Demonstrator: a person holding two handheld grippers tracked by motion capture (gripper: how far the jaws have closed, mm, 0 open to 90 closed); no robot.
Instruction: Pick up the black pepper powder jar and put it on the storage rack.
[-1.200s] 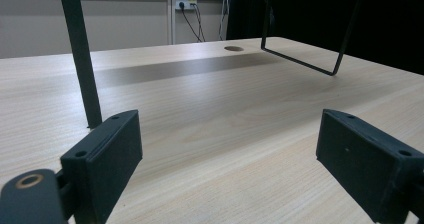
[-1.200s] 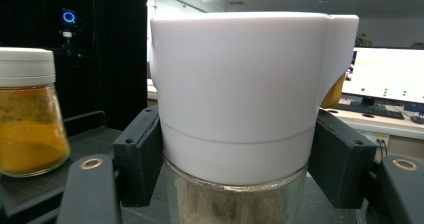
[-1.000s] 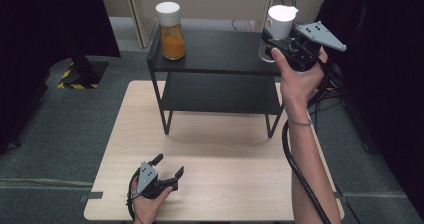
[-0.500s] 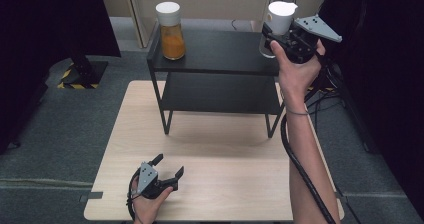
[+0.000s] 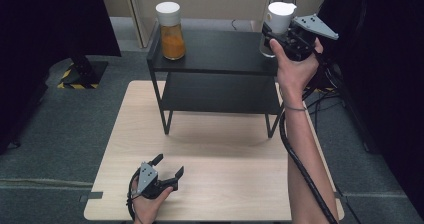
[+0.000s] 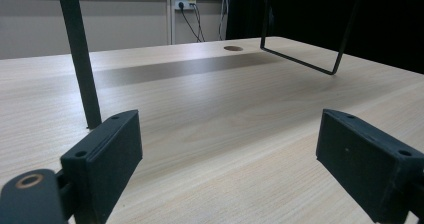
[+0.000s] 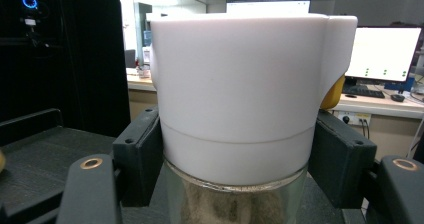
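- 2 grippers: right gripper (image 5: 278,34) pinches the white lid of a jar (image 5: 276,26) at the shelf's (image 5: 220,54) right end;
- left gripper (image 5: 167,168) spread, empty, low over the counter (image 5: 225,159).

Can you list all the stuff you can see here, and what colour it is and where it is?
Jar with white lid: 1, clear glass with pale brownish contents, right end of the shelf's top, clamped in the right gripper.
Jar of orange powder: 1, clear glass, white lid, left end of the shelf's top.
Two-level shelf: 1, black, far half of the table.
Table: 1, light wood, middle of the room.
Wall sockets: white, on the far wall.
Monitors: lit white, behind the held jar.
Left gripper: 1, black, fingers apart, low over the table's near edge.
Right gripper: 1, black, shut on the jar.
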